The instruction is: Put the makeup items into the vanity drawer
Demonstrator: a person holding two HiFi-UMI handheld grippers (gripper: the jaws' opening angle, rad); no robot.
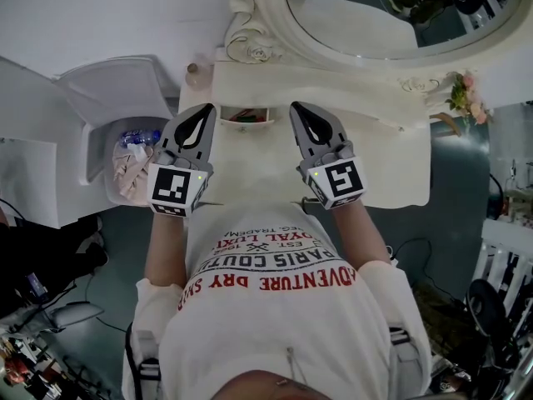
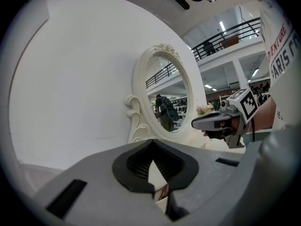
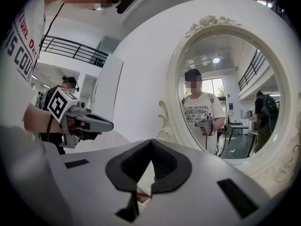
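Both grippers hover side by side over the front of the white vanity table, pointing at the mirror. My left gripper has its tips together and holds nothing. My right gripper is likewise shut and empty. Between them lies a small open drawer with reddish items inside, too small to name. Each gripper view shows the other gripper beside it: the right gripper and the left gripper. A small pale bottle stands at the table's back left corner.
An oval mirror in an ornate white frame rises behind the table. Pink flowers sit at the table's right end. Left of the vanity, a white bin holds rubbish. A white wall fills the back left.
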